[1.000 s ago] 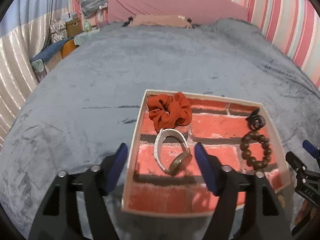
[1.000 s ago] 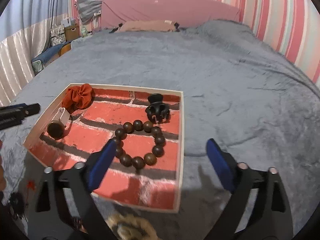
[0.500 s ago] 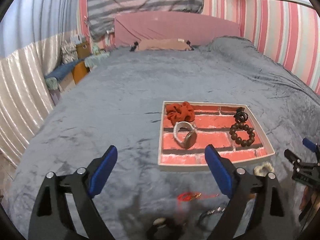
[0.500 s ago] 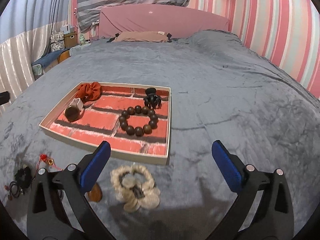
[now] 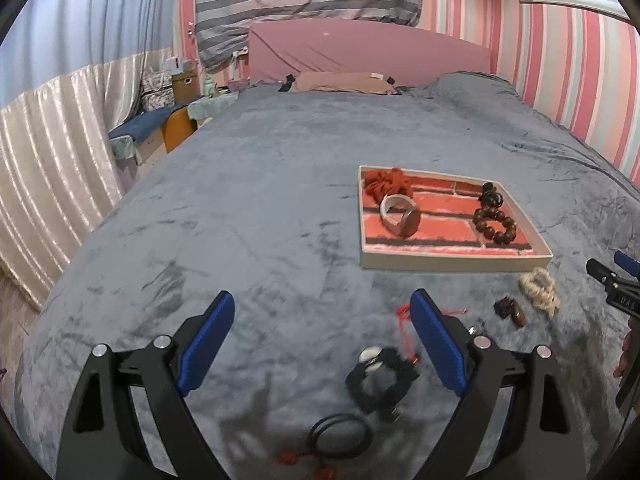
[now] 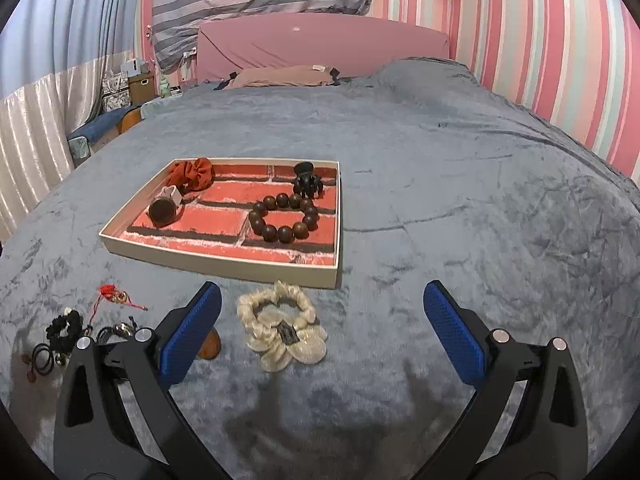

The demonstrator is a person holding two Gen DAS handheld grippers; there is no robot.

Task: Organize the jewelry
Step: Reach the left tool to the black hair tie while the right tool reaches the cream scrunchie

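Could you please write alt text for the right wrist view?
A shallow tray with a brick-pattern floor sits on a grey bedspread, holding a bead bracelet, watch, black hair claw and red scrunchie. The open right gripper frames a cream scrunchie lying before the tray.

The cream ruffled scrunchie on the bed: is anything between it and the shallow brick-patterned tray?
No. The right wrist view shows only bare grey blanket between scrunchie and tray.

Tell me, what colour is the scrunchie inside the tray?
Rusty orange-red. The scrunchie shows best in the right wrist view, at the tray's far corner.
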